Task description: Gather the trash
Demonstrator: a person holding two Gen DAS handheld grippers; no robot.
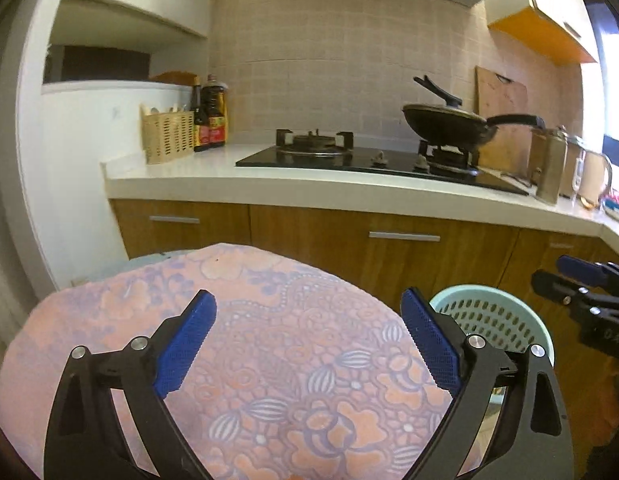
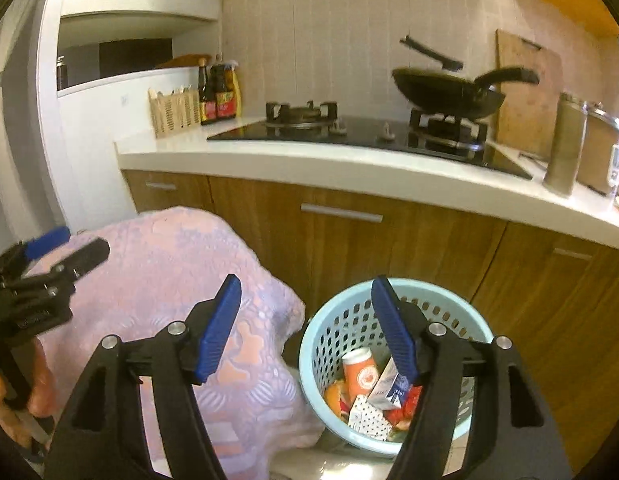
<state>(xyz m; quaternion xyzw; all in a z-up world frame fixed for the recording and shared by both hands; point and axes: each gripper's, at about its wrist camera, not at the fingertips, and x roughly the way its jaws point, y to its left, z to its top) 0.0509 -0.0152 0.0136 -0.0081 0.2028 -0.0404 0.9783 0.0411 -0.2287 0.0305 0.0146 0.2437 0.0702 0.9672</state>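
Note:
A pale blue perforated trash basket (image 2: 329, 332) stands on the floor against the wooden cabinets. Inside it lie an orange cup (image 2: 359, 374), a small white carton (image 2: 389, 388), a patterned white card (image 2: 367, 416) and other scraps. My right gripper (image 2: 307, 320) is open and empty, held above the basket's left rim. My left gripper (image 1: 309, 328) is open and empty above a table covered by a pink floral cloth (image 1: 269, 360). The basket's rim also shows in the left wrist view (image 1: 489, 316), to the right of the table. No trash shows on the cloth.
A white kitchen counter (image 1: 309, 184) runs behind, with a gas hob (image 1: 349, 156), a black pan (image 1: 449, 124), sauce bottles (image 1: 211, 116), a woven basket (image 1: 167, 136) and jars at right (image 1: 553, 164). Wooden cabinet doors (image 1: 389, 248) stand below.

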